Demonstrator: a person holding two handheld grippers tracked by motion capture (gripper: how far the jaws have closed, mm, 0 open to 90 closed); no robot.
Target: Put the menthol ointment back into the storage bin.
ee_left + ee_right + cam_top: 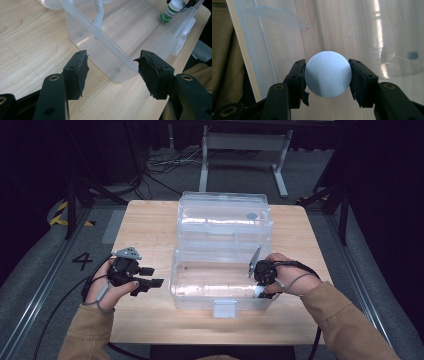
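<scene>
Wooden table (145, 227) in dark room, grey floor (35, 255) around, clear open box (222, 270) centred, left gripper (150, 276) jaws apart beside it, right gripper (327, 75) jaws clamping white bottle (328, 76) inside box.

— Clear plastic box (222, 270) centre frame, glossy, throwing bright glare off its lid!
— And under it the tabletop (145, 227): pale wood grain, smooth, satin sheen.
— Bottom of the left gripper view, the left gripper (111, 72): matt black plastic, pads rough and ragged-edged.
— Right gripper (327, 75) pinches a smooth, matt white cap (327, 74). Lower corners: tan cloth sleeves (345, 325).
</scene>
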